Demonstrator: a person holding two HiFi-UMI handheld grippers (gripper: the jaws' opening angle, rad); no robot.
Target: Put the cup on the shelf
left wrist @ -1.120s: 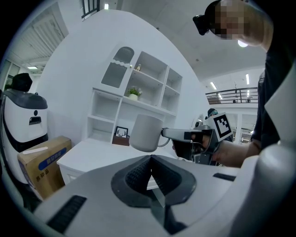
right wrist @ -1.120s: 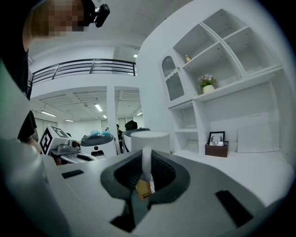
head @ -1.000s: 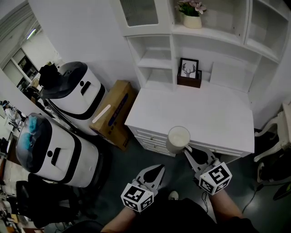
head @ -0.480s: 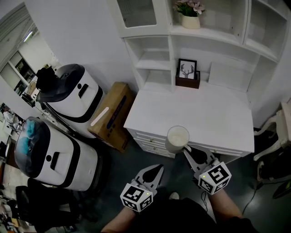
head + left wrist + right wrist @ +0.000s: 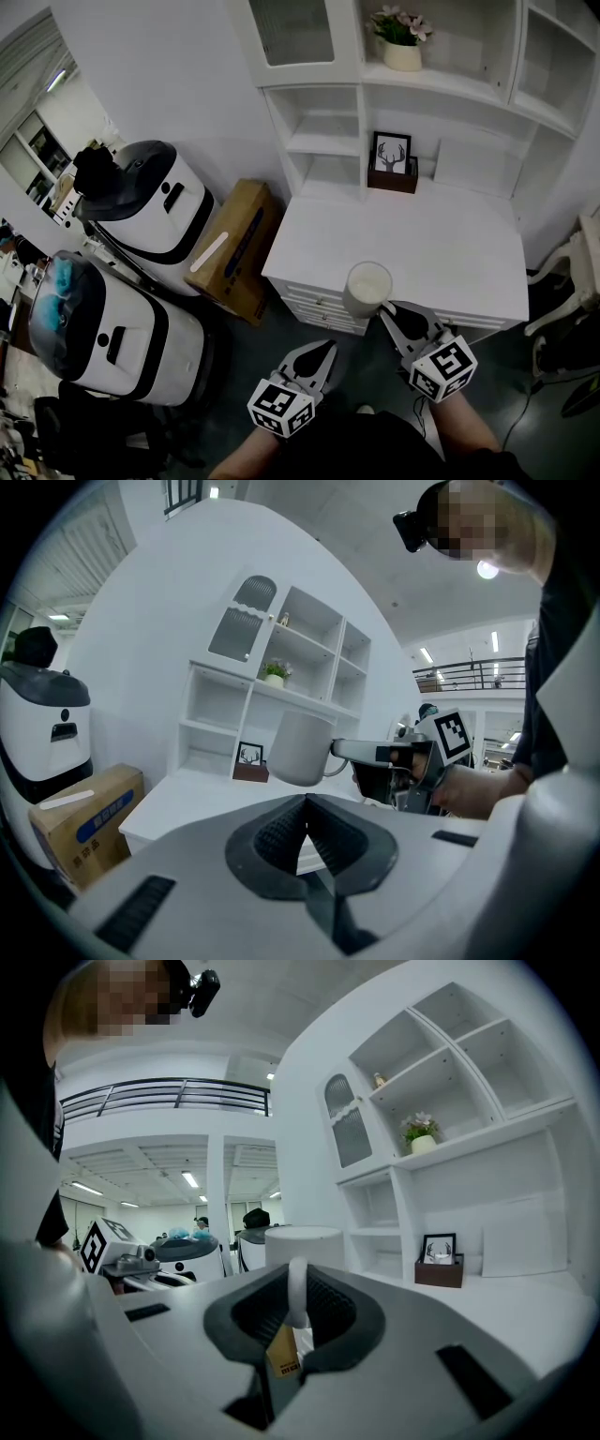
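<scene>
Right tool [image 5: 389, 311]: lower centre-right of the head view. Its jaws are closed on the cup's handle, which stands upright between them in the right gripper view. Gripping the handle keeps the mouth upward and the body out ahead of the jaws.
Cup [image 5: 367, 286]: a white mug at lower centre, held in the air over the front edge of the desk [image 5: 450, 253] and resting on nothing.
Left tool [image 5: 327, 351]: bottom centre, to the left of the cup and apart from it. Its jaws are pressed together with nothing between them. It is probably kept low so that it stays out of the carrying path.
Shelf [image 5: 450, 82]: white shelving across the upper half of the frame, rising behind the desk. The small compartments at upper centre look bare, and a flower pot [image 5: 404, 54] stands on the wider board at top.
Framed picture [image 5: 391, 154]: at the back of the desk, below the shelving.
Stage (judged): the cup is grasped but is well apart from any shelf board, so it has yet to be carried forward and upward.
Risk (judged): the cup hangs off to one side of the grip at its handle, so it may tilt when set down.
</scene>
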